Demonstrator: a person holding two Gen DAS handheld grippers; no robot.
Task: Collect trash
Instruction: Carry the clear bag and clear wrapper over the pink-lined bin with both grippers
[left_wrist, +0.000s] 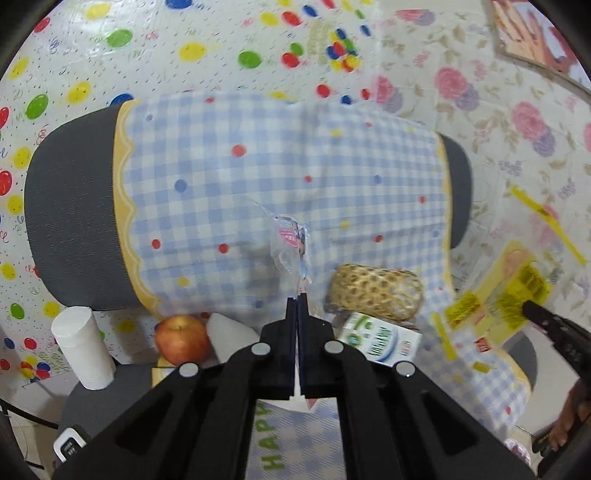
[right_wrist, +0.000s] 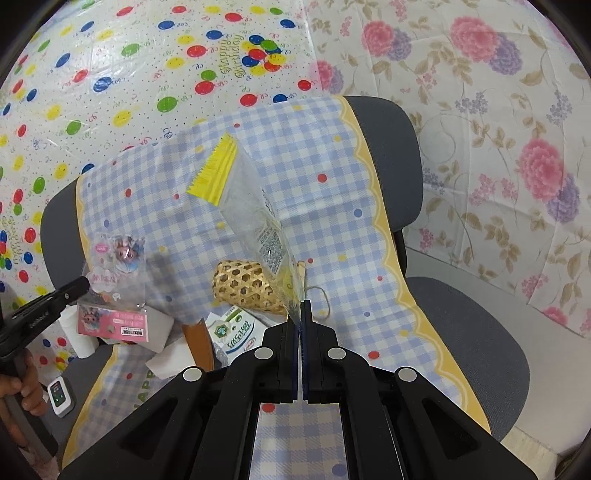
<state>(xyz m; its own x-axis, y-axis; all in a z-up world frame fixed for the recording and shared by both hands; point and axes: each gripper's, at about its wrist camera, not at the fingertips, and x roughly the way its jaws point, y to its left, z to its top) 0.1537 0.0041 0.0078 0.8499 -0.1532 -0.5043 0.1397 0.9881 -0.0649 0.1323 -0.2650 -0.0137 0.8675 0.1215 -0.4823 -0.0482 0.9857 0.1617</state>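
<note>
Room: we see the grey chair (right_wrist: 402, 122) draped in blue-checked plastic cloth (right_wrist: 332, 229), its seat's right side bare.
Left gripper (left_wrist: 297, 295): we pinch the clear pink-printed wrapper (left_wrist: 286, 240), lifted.
Right gripper (right_wrist: 302, 304): we clamp the clear yellow-topped bag (right_wrist: 258, 206), raised above the woven bamboo basket (right_wrist: 242, 286).

yellow wrapper (left_wrist: 495, 306) blurred, carton (left_wrist: 380, 341) part-hidden
</note>
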